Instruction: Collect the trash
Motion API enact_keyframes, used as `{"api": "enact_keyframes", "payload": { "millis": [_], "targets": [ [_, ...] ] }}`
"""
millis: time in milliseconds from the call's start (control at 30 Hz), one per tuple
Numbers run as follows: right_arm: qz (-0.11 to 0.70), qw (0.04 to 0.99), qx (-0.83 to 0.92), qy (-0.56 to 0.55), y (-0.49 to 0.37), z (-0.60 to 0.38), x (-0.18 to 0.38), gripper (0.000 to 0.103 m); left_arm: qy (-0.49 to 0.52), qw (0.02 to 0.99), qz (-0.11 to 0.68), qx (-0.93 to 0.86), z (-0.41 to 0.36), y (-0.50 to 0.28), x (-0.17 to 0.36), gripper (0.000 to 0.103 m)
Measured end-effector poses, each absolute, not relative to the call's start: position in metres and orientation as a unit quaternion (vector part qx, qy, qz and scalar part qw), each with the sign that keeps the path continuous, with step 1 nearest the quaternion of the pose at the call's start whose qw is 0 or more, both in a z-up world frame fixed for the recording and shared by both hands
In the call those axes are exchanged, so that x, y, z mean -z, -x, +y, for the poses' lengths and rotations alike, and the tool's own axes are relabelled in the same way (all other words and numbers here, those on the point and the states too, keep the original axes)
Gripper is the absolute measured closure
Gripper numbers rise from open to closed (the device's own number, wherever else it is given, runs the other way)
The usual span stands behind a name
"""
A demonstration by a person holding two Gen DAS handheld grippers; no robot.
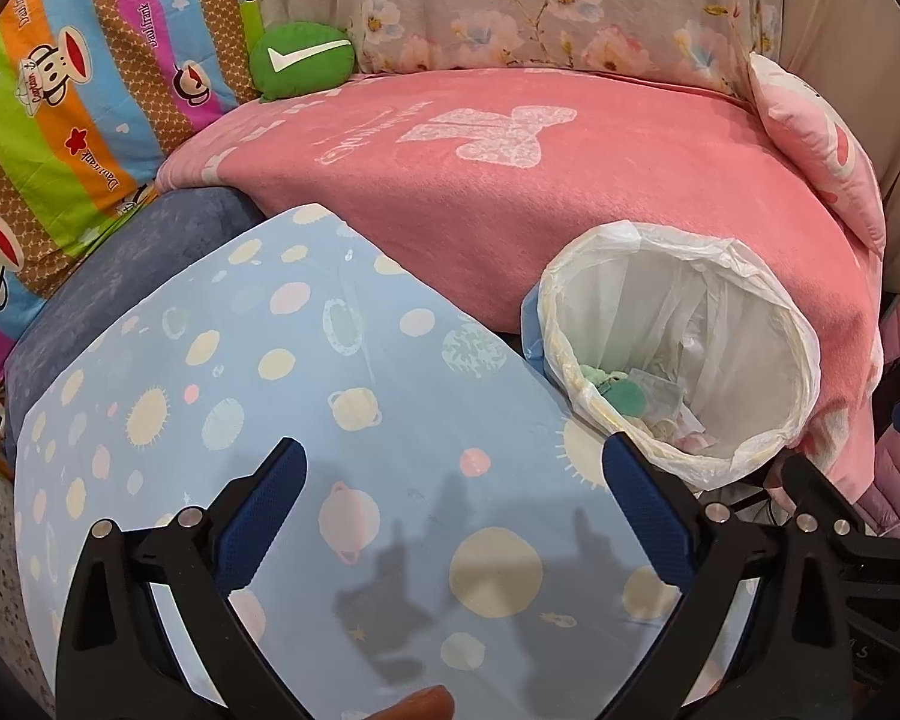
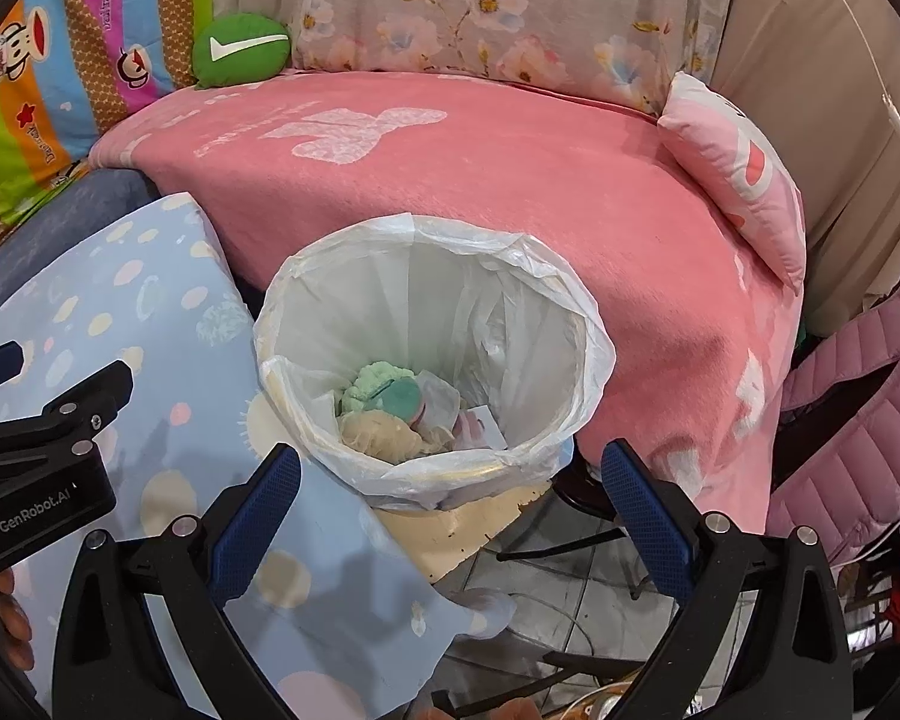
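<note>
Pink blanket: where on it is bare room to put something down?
The pink blanket is bare between the green cushion and the pink pillow, behind the lined trash bin. The bin's bottom is crowded with trash.

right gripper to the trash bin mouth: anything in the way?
Nothing visible. The right gripper is open and empty, just short of the near rim of the trash bin. The white liner is folded back over the rim, so the mouth is open. Trash sits low at the bottom. The left gripper is off over the blue patterned sheet.

Bin between table and sofa (trash inside).
</note>
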State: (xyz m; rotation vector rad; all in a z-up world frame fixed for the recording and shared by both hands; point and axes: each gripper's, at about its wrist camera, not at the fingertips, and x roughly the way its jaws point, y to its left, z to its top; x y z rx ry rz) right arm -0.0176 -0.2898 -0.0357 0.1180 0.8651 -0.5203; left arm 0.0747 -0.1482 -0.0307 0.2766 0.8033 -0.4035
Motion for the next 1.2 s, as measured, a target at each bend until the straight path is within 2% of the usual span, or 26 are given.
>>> {"api": "enact_keyframes", "payload": {
  "millis": [1200],
  "targets": [
    [0.420,0.870,0.255,-0.049,0.016,-0.306,0.041,0.007,-0.127,0.881,0.416,0.185,-0.166,-0.076,0.040,0.008]
  ]
}}
